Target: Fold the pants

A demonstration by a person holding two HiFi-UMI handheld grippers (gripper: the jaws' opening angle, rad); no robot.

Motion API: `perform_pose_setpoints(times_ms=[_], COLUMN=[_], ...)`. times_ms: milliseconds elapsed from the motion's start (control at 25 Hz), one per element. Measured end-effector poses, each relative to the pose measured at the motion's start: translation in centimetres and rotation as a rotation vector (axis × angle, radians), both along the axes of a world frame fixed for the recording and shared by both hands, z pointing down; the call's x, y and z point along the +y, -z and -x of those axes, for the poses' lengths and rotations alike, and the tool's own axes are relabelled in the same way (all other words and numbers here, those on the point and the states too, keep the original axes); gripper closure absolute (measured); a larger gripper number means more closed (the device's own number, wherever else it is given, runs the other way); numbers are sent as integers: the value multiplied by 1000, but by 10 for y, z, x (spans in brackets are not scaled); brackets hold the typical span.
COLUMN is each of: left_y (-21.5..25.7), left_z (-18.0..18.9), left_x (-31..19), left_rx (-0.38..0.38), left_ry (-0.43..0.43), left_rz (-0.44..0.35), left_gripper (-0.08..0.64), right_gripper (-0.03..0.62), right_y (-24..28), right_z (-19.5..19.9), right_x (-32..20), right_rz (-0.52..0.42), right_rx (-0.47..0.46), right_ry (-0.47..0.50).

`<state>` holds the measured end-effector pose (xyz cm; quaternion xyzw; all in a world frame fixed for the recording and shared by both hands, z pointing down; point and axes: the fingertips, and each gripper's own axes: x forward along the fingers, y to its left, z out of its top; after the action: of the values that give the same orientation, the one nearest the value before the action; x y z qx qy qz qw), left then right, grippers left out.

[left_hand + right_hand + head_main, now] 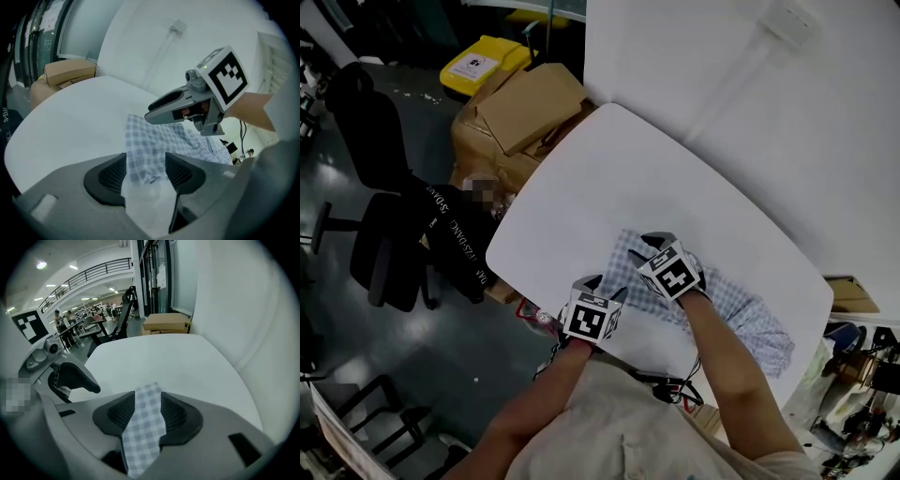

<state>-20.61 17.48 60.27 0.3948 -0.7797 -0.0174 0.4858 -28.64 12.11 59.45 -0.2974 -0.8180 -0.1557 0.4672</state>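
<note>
Here, the blue-and-white checked cloth pants (741,314) lie spread on the white rounded tabletop (619,159). In the head view they are on the table's five o'clock part, close to the edge nearest the person. Both grippers point steeply down at the garment's ten o'clock end.

The grey left gripper (145,171), with its black-and-white marker cube, sits at about seven o'clock from the right one. Its jaws are spread wide. In the left gripper view a corner of the checked cloth lies loose in the gap, with white table showing below it. Neither ribbed pad presses on the cloth, so this claw grips nothing.

The grey right gripper (146,414) hovers over the same end of the pants, just beside the left. Its jaws also stand well apart. In the right gripper view a narrow strip of the checked cloth runs through the gap from twelve to six o'clock. It reaches from pad to pad but is not clamped.

Off the table at eleven o'clock in the head view are stacked brown cardboard boxes (530,108), with a yellow plastic bin (483,64) beyond them. A black office chair (380,150) stands on the dark floor at nine o'clock.
</note>
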Motion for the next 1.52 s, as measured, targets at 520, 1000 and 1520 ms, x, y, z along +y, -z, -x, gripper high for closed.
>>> perform_pose_setpoints(times_ms=[520,1000,1520], left_y=[-19,-33,-39], left_z=[3,6,14], left_x=[-8,-1,14], left_rx=[58,33,94], left_ry=[-14,-3,1], left_rz=[59,187,138], left_gripper=[304,333,520], right_gripper=[413,420,546], right_y=[-31,-47,-45], right_z=[19,17,17], right_x=[-4,0,21], right_rz=[-70,-78,-30], right_rx=[73,139,161], right_ry=[64,104,98])
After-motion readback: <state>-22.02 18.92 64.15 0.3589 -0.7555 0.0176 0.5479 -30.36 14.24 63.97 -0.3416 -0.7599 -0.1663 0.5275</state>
